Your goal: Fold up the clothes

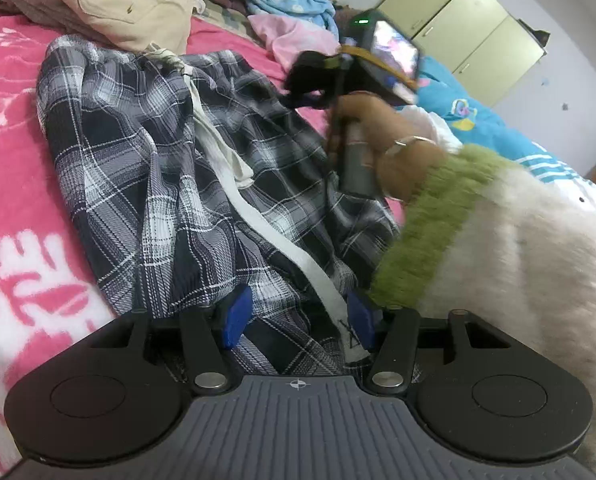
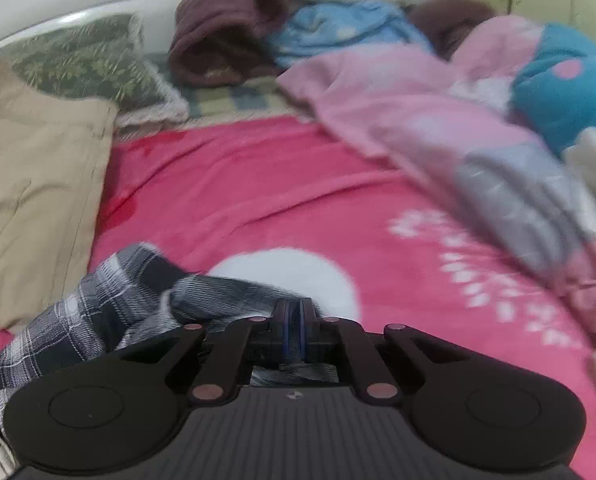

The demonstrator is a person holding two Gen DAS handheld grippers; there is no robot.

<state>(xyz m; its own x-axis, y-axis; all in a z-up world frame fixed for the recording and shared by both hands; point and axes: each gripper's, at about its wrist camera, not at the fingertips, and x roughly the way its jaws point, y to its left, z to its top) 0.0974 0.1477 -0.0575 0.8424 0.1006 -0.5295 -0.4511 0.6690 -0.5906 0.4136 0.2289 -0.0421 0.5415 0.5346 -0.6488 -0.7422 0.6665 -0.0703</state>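
Two grippers are working one garment: I am running a fold on the black, grey and white plaid cotton garment [image 1: 146, 168], which is lying crumpled on the pink floral fleece blanket [image 1: 14, 184] covering the bed. My left gripper [image 1: 300, 322] is standing about half open, its blue pads [image 1: 237, 316] sitting either side of the plaid hem and a white fabric strip [image 1: 298, 264]; the cloth is lying between them, but the pads are not pressing on it as far as I can see. My right gripper [image 2: 294, 320] is clamped almost fully closed, and plaid cloth is showing at its base behind the pads, so I am judging it to be pinching an edge of that garment (the blur keeps me from seeing the pinch itself). In the left view the person's hand [image 1: 378, 140] in a green-cuffed fuzzy cream sleeve [image 1: 478, 248] is carrying that right tool above the far side of the garment. By my reading the fold is only beginning: the plaid piece is bunched and wrinkled, with no flat crease showing. A beige folded garment [image 1: 134, 0] is sitting beyond it, and a loose heap of pink, blue and maroon clothing [image 2: 338, 40] is waiting near the headboard, seemingly unfolded.
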